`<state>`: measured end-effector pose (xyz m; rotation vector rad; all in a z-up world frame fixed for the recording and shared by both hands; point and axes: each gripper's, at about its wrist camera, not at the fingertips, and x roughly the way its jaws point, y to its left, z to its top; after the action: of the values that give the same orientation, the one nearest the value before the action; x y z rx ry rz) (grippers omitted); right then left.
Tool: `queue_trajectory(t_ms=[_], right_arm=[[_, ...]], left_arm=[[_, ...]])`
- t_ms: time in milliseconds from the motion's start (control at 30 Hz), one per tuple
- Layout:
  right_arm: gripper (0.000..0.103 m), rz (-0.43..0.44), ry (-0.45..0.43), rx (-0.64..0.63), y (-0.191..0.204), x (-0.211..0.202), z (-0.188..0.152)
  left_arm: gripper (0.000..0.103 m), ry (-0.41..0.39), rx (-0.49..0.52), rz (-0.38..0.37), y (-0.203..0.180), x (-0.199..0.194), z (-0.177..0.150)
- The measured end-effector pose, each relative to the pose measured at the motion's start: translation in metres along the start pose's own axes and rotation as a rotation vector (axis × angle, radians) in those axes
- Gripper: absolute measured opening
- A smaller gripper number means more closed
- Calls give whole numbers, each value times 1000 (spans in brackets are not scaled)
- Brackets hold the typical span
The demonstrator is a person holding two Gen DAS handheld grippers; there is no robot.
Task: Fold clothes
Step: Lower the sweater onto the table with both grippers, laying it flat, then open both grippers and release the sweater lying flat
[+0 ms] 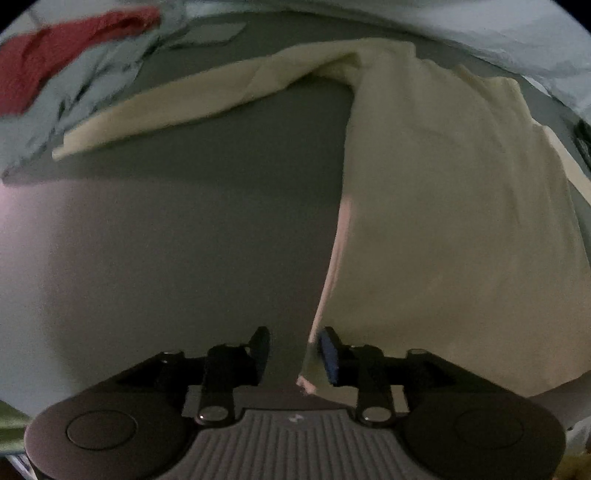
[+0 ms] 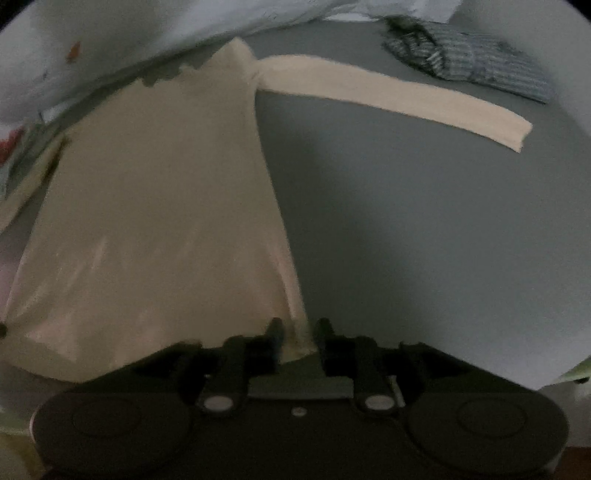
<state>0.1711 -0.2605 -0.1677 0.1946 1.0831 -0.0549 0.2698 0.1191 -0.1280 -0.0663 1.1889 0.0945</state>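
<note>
Two grippers, left gripper (image 1: 293, 352) and right gripper (image 2: 299, 341), each part-open astride one cream shirt's (image 1: 443, 221) hem corners.

Dim, bluish light throughout. Flat grey work surface (image 1: 192, 236) filling most of both views, shadowed nearer the middle. Rumpled pale blue sheeting (image 2: 155, 26) bordering its far edge. Red cloth (image 1: 55, 62) far left in the left wrist view; striped grey bundle (image 2: 476, 62) far right in the right wrist view.
</note>
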Motion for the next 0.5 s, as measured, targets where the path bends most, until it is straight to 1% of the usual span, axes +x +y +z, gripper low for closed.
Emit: queue_trajectory(t_ms=[33, 67, 100, 133, 167, 200, 233, 267, 300, 367, 400, 433, 500], right_arm=[[48, 5, -19, 23, -3, -6, -1], [52, 3, -43, 43, -6, -11, -2], [53, 0, -58, 57, -10, -14, -4], [57, -12, -63, 76, -12, -15, -4], [60, -31, -66, 98, -17, -16, -5], [69, -47, -75, 126, -23, -18, -4], [76, -63, -84, 154, -29, -19, -4], [80, -80, -94, 182, -35, -21, -4], [87, -83, -110, 209, -43, -23, -3], [91, -81, -144, 244, -60, -24, 2], [95, -89, -150, 251, -71, -22, 7], [101, -100, -172, 253, -83, -19, 12], [103, -122, -218, 256, -107, -14, 24]], left_arm=[[56, -27, 13, 0, -3, -4, 2], [65, -55, 26, -3, -7, -7, 5], [68, -80, 37, -12, -13, -10, 8], [68, -100, 51, -29, -19, -13, 12], [71, -112, 72, -51, -26, -14, 17], [76, -119, 99, -75, -37, -13, 23], [78, -126, 126, -94, -48, -11, 28], [78, -135, 153, -110, -60, -8, 32], [78, -140, 182, -119, -74, -4, 36], [78, -141, 219, -115, -104, 8, 46], [78, -139, 219, -115, -116, 14, 50], [78, -132, 211, -119, -129, 18, 54], [79, -112, 195, -129, -156, 29, 58]])
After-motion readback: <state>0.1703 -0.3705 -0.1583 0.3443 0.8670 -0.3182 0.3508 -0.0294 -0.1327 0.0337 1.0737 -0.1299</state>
